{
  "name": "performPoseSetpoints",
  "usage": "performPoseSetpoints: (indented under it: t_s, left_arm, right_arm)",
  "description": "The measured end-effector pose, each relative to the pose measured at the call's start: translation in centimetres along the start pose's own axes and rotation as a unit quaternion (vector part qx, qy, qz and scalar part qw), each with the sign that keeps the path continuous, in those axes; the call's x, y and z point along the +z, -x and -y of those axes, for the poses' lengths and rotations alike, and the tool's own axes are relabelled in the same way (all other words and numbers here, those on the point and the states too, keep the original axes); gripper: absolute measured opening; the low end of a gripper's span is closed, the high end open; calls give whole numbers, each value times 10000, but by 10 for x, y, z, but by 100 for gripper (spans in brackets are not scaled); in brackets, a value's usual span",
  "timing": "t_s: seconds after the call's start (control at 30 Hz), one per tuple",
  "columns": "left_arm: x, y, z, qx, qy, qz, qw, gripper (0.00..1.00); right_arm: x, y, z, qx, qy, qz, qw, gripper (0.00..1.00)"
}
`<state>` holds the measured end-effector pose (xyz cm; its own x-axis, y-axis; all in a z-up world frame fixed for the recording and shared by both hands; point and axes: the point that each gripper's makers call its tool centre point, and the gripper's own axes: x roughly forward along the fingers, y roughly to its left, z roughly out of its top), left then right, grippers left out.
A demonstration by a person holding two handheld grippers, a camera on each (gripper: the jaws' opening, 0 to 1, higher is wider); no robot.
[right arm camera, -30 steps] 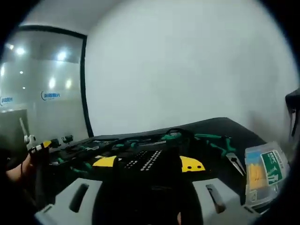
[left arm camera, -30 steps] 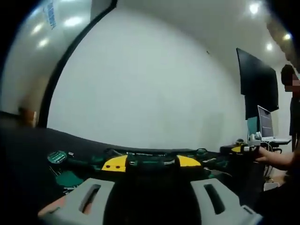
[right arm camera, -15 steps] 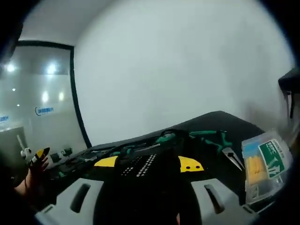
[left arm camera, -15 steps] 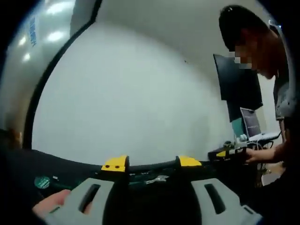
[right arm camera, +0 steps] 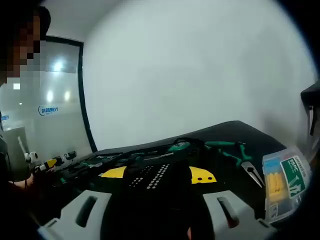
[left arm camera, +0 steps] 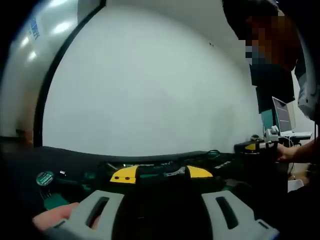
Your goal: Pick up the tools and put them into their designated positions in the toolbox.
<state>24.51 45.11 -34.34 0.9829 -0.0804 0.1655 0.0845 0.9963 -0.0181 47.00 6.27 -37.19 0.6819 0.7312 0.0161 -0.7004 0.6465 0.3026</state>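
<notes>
Two tongs hover low over a dark bench (left arm camera: 30, 155), and I judge the task to be at an early step: tools lie loose and neither tong grasps one.

In the left gripper view, a round green item (left arm camera: 44, 177) sits on the bench at far left, apart from the rest. The left tongs (left arm camera: 161, 172) stand released, yellow tips apart with nothing between them. Just beyond them lies the toolbox (left arm camera: 165, 167), a low dark tray with green-handled tools in it. At far right the other gripper (left arm camera: 255, 146) shows, held in a person's hand.

In the right gripper view, the right tongs (right arm camera: 159, 174) are also released, straddling a black perforated piece without clamping it, as far as I can tell. Past them lie green-handled pliers (right arm camera: 235, 150), and at far right a clear plastic case (right arm camera: 284, 177) with yellow contents.

Next, I would lower the right tongs toward the pliers, close on the handle, then find the matching recess.
</notes>
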Motion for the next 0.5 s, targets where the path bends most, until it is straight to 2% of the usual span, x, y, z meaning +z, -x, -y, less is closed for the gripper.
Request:
performPoseSetpoints:
  t_s: [0.1, 0.2, 0.3, 0.37, 0.4, 0.43, 0.47, 0.5]
  left_arm:
    - [13, 3, 2, 21, -338, 390, 9987, 32]
    - [9, 2, -7, 217, -190, 259, 9992, 32]
    - [2, -1, -13, 317, -124, 69, 9994, 30]
    - [-1, 0, -18, 526, -99, -21, 9986, 30]
    - [-3, 1, -21, 724, -109, -82, 9973, 28]
    - [-3, 1, -22, 783, -129, -97, 9968, 25]
    - [-4, 0, -20, 776, -160, -98, 9968, 24]
    - [-4, -1, -18, 743, -187, -95, 9970, 24]
  right_arm:
    - [4, 3, 0, -48, 21, 121, 9999, 43]
    - [13, 8, 0, -108, 77, 343, 9993, 43]
    - [13, 8, 1, -107, 22, 336, 9994, 43]
    - [12, 11, 1, -173, -33, 342, 9993, 43]
    - [9, 13, 3, -274, 52, 295, 9992, 43]
    - [6, 14, 5, -359, 312, 201, 9987, 43]
    - [4, 14, 4, -372, 456, 154, 9981, 43]
    - [8, 13, 0, -347, 524, 242, 9977, 43]
